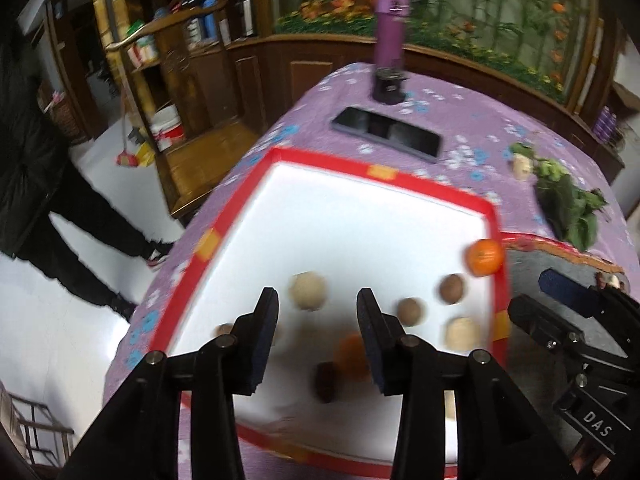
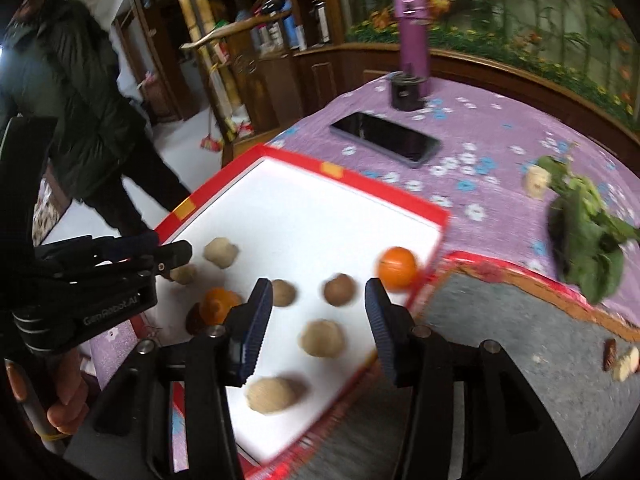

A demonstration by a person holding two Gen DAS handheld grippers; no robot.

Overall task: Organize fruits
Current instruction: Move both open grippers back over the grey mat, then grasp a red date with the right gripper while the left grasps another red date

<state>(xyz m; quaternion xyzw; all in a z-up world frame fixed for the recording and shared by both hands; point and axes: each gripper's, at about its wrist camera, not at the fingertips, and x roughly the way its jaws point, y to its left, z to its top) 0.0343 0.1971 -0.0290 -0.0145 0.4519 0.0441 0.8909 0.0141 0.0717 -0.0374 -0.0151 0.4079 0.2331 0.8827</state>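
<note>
- The left gripper (image 1: 318,304) and right gripper (image 2: 318,294) both hang over the near end of the red-rimmed white tray (image 1: 384,170), jaws partly open with nothing between them.
- Fruit lies loose below: near orange (image 2: 219,300), brown and pale round fruits (image 2: 322,338).
- I'd pick one fruit and come straight down over it.
- The far orange (image 2: 396,267) touches the right rim; approach it from the tray's open side.

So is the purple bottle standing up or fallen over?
Standing up: the purple bottle rises straight from the tablecloth.
</note>
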